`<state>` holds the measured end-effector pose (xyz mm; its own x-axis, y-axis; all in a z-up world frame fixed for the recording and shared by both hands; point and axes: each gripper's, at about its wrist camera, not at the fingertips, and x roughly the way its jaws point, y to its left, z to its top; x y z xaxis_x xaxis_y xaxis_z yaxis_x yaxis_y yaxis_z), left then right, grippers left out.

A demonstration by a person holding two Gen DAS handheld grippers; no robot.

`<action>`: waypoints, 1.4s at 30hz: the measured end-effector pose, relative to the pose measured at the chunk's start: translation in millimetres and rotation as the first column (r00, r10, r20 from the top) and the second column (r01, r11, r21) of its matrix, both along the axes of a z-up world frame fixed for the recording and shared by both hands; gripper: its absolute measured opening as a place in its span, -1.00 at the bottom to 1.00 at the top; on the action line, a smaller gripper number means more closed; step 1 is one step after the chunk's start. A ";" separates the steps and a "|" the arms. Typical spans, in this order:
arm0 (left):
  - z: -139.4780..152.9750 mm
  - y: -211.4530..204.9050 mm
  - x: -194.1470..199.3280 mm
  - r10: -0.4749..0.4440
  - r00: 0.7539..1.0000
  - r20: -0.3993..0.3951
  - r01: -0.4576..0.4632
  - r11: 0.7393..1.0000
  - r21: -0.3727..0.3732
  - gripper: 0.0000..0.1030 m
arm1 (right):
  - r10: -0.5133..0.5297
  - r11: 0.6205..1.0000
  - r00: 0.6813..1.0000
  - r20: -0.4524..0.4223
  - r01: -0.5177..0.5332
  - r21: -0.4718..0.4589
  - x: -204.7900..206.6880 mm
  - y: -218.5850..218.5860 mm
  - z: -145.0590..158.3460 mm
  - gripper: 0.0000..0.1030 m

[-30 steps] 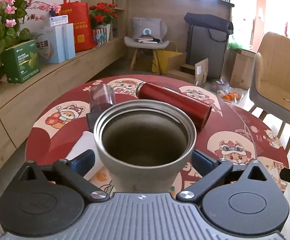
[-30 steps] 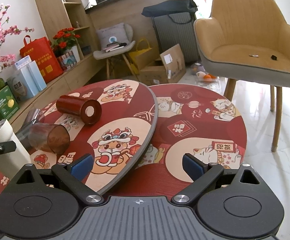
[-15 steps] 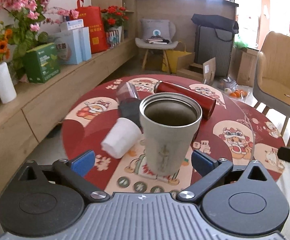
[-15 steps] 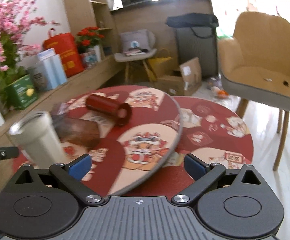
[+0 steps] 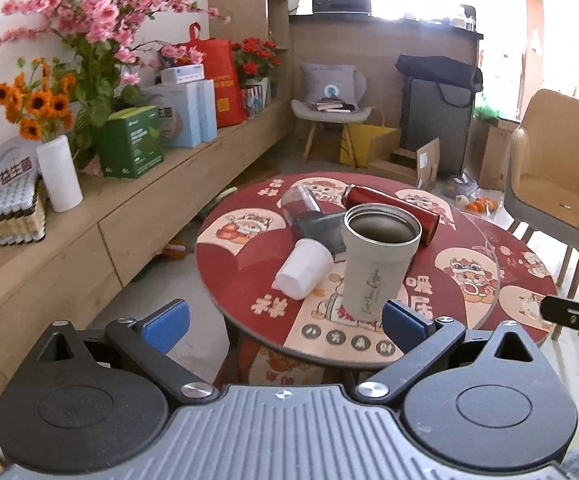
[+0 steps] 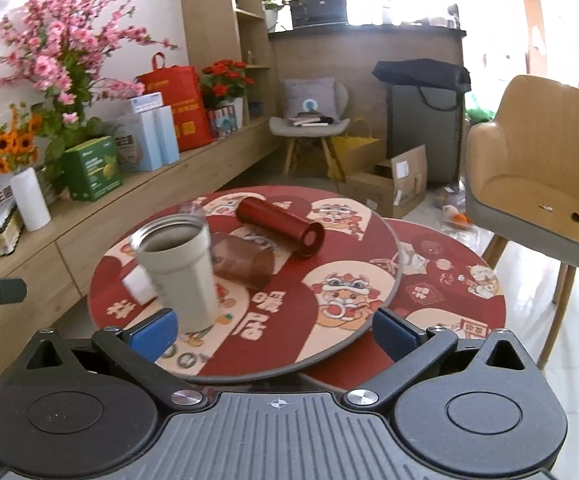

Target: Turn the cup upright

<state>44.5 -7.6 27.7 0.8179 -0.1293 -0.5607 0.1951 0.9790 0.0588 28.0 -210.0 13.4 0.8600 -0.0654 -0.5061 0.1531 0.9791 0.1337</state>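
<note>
The tall beige metal cup (image 5: 377, 264) now stands upright on the red patterned round surface (image 5: 245, 280), released. The left tongs (image 5: 285, 318) have backed away toward 6 o'clock, spread wide and empty; the right tongs (image 6: 273, 332) are also agape, so the flip looks done.

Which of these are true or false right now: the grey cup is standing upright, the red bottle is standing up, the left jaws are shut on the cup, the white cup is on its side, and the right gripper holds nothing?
1. The grey cup stands upright on the round table with its mouth up. True.
2. The red bottle stands upright. False: it lies on its side behind the grey cup.
3. The left gripper is shut on the grey cup. False: its jaws are wide open and clear of the cup.
4. The white cup lies on its side beside the grey cup. True.
5. The right gripper holds nothing. True: its jaws are open.
</note>
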 end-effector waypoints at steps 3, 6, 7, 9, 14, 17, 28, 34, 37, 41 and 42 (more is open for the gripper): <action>-0.7 6.1 -9.3 0.008 1.000 -0.010 -0.007 1.000 0.007 1.00 | 0.009 1.000 1.000 -0.003 -0.009 0.004 -8.4 12.2 1.6 0.99; -2.7 9.8 -18.6 0.016 1.000 -0.016 -0.016 1.000 0.019 1.00 | 0.018 1.000 1.000 -0.004 -0.018 0.019 -17.0 20.7 1.9 0.99; -3.3 10.7 -22.7 0.019 1.000 -0.022 -0.018 1.000 0.019 1.00 | 0.020 1.000 1.000 -0.004 -0.020 0.023 -20.2 22.9 2.0 0.99; -4.9 10.8 -29.1 0.014 0.999 -0.033 -0.013 1.000 0.019 1.00 | 0.017 1.000 1.000 -0.003 -0.017 0.026 -26.4 25.7 2.3 0.99; -8.7 2.4 -42.1 -0.006 0.999 -0.035 0.008 0.999 0.054 1.00 | 0.006 1.000 1.000 -0.001 -0.006 0.029 -41.1 27.1 0.7 0.99; -10.0 -1.8 -49.7 -0.008 1.000 -0.028 0.010 0.998 0.063 1.00 | -0.001 1.000 1.000 0.005 0.001 0.019 -48.9 26.7 1.7 0.99; -22.6 12.6 -61.1 0.050 0.997 -0.054 -0.047 0.997 0.053 1.00 | -0.003 1.000 1.000 -0.013 0.003 0.008 -62.8 27.3 -7.0 0.99; -24.3 18.1 -60.0 0.076 0.995 -0.069 -0.073 0.996 0.045 1.00 | 0.001 1.000 1.000 -0.019 -0.001 0.007 -61.6 30.3 -9.2 0.99; -24.1 16.5 -59.9 0.078 0.995 -0.069 -0.075 0.996 0.046 1.00 | 0.003 1.000 1.000 -0.018 -0.003 0.003 -61.0 31.7 -10.0 0.99; -23.5 17.1 -59.6 0.082 0.994 -0.069 -0.079 0.996 0.044 1.00 | 0.006 1.000 1.000 -0.022 -0.006 0.001 -59.4 33.3 -11.1 0.99; -23.5 17.5 -59.8 0.083 0.994 -0.068 -0.081 0.996 0.043 1.00 | 0.006 1.000 1.000 -0.022 -0.006 0.002 -59.4 33.4 -11.1 0.99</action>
<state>-15.3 9.9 4.2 0.7837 -0.0395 -0.6199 0.1192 0.9890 0.0876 -31.4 -176.6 2.3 0.8491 -0.0598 -0.5248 0.1506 0.9798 0.1319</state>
